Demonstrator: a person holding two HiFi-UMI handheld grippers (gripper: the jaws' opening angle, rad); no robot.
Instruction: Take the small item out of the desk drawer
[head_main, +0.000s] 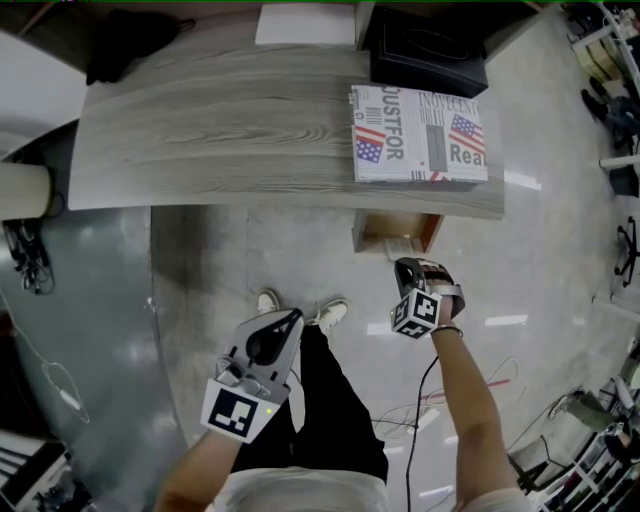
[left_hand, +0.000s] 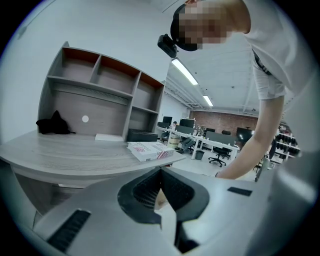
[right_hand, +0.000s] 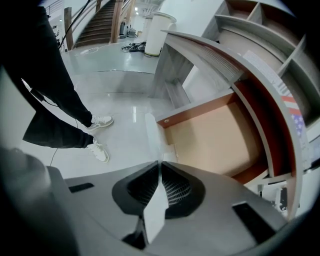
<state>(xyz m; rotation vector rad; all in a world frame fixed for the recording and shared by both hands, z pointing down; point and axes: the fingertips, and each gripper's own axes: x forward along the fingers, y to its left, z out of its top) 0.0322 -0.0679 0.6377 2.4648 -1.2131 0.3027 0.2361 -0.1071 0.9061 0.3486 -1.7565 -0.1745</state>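
The desk drawer (head_main: 378, 232) stands pulled out under the grey desk (head_main: 220, 130); its tan bottom (right_hand: 220, 135) looks bare. My right gripper (head_main: 408, 266) hovers at the drawer's front edge. In the right gripper view its jaws (right_hand: 160, 165) are shut on a thin white card (right_hand: 156, 210), which runs back between the pads; its far edge (right_hand: 169, 150) lies at the drawer's front corner. My left gripper (head_main: 293, 318) hangs low over the floor, away from the drawer, shut and empty (left_hand: 161, 172).
On the desk's right end lie a flag-printed box (head_main: 418, 133), a black box (head_main: 428, 52) and a white sheet (head_main: 305, 25); a black cloth (head_main: 130, 40) is at the left. The person's shoes (head_main: 300, 308) and floor cables (head_main: 470, 400) are below.
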